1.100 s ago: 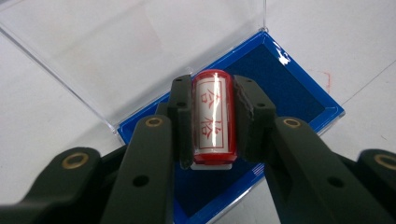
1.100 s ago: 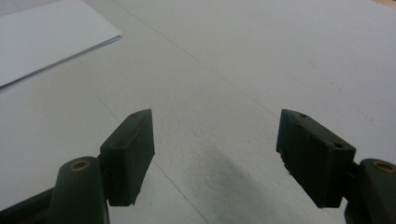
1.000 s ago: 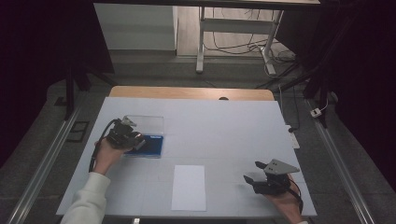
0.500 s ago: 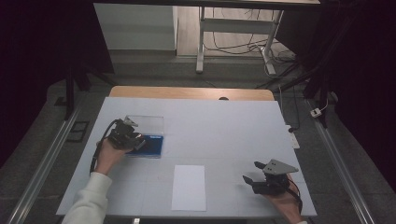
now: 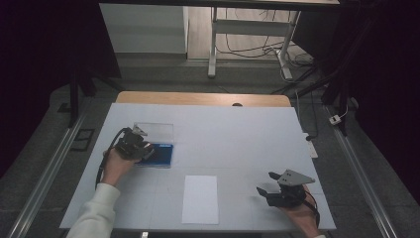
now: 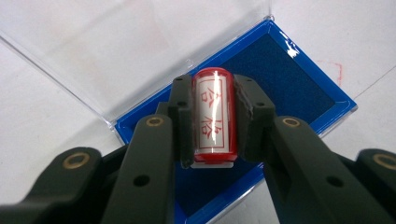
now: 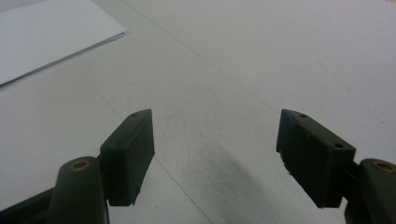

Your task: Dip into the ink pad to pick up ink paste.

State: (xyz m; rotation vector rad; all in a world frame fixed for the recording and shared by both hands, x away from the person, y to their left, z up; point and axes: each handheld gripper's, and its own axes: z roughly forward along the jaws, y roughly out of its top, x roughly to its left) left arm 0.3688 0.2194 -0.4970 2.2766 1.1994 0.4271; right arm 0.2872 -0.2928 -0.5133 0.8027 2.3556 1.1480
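A red cylindrical stamp (image 6: 213, 116) with a white label of red characters is clamped between the pads of my left gripper (image 6: 213, 119), which is shut on it. The stamp hangs over the dark blue pad of an open ink-pad case (image 6: 280, 84), whose clear lid (image 6: 121, 51) lies folded back. From above, the left gripper (image 5: 147, 151) sits at the left of the table over the blue case (image 5: 161, 154). My right gripper (image 5: 265, 191) rests near the table's front right, open; between its fingers (image 7: 215, 158) lies only bare table.
A white sheet of paper (image 5: 200, 198) lies at the front middle of the white table (image 5: 228, 134); its corner (image 7: 51, 32) shows in the right gripper view. A faint red mark (image 6: 334, 70) is on the table beside the case. A dark floor surrounds the table.
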